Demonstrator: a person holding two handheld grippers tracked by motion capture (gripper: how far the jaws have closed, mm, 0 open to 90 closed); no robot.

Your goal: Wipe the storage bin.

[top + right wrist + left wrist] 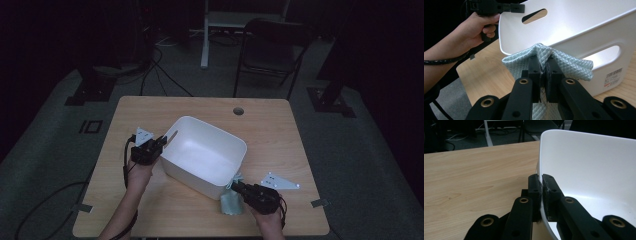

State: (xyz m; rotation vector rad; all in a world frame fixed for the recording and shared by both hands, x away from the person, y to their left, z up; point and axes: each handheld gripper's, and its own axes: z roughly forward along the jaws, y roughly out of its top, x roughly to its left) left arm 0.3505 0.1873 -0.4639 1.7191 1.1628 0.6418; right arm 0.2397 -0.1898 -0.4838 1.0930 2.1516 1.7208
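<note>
pale wood-grain counter with a round cable hole near the far edge, standing on grey carpet in a dark room; black folding chair and loose cables beyond. white tub resting mid-counter, set at an angle. left hand reaching in from below, left tool clamped on the tub's near-left rim, wall pinched between the jaws. right hand low at the tub's near-right corner, right tool closed on a pale green quilted cloth, bunched just beside the tub's outer wall and hanging toward the counter.
</note>
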